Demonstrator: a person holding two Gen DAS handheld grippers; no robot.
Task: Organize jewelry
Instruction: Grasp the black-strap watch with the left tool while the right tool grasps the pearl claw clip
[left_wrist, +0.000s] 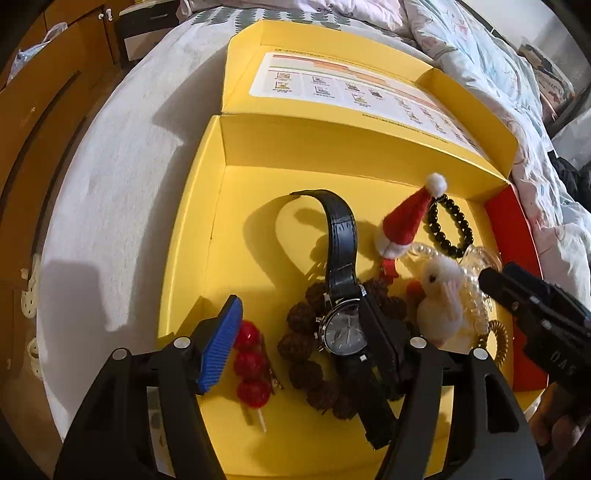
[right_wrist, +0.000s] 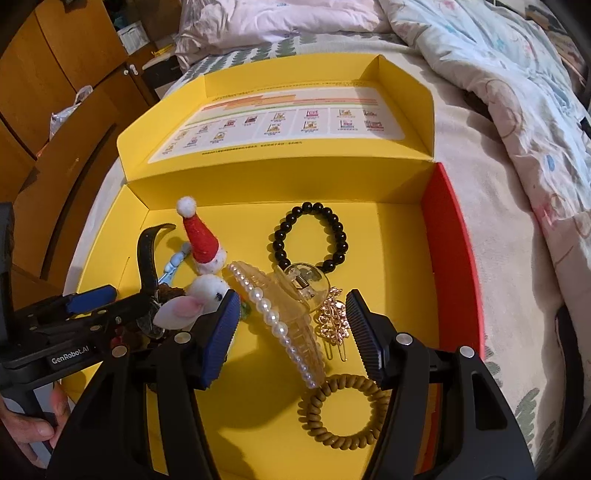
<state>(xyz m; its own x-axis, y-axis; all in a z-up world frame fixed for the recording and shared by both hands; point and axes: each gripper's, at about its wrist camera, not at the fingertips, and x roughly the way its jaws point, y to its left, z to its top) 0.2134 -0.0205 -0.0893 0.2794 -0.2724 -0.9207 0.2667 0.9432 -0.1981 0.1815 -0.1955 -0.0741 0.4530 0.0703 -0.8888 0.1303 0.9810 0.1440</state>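
Open yellow box (right_wrist: 402, 236) on bed (left_wrist: 122, 155), lid folded back, all jewelry seen lying inside on the box floor. Nothing visible outside the box on the bedding, so collecting looks done or nearly so; sorting within looks unfinished, pieces heaped rather than laid out. On the left side: black watch (left_wrist: 341, 295) draped over brown bead bracelet (left_wrist: 306, 354), strap arching up; red candied-fruit hairpin (left_wrist: 251, 365) just beside, near the front wall. In the middle: small Santa hat clip (right_wrist: 201, 236) and fluffy white bunny clip (right_wrist: 199, 295) touching the pile, pale blue piece behind, too hidden to name. On the right side: black bead bracelet (right_wrist: 312, 236) lying flat and apart from most, pearl claw clip (right_wrist: 280, 317) tilted against it, gold rhinestone hairpin (right_wrist: 332, 317) beside the claw, tan coil hair tie (right_wrist: 343, 413) near the front. Left gripper (left_wrist: 299, 350) with jaws wide apart, hovering low over watch and brown beads, gripping nothing. Right gripper (right_wrist: 291, 332) likewise spread, pads straddling the pearl claw clip, not closed on it; contact hard to tell. Probable next step: picking the claw clip or watch to separate the heap. Rough judgement: past the midpoint if gathering is the goal, early if neat arrangement is wanted. Risk: strap and beads tangling on lift.
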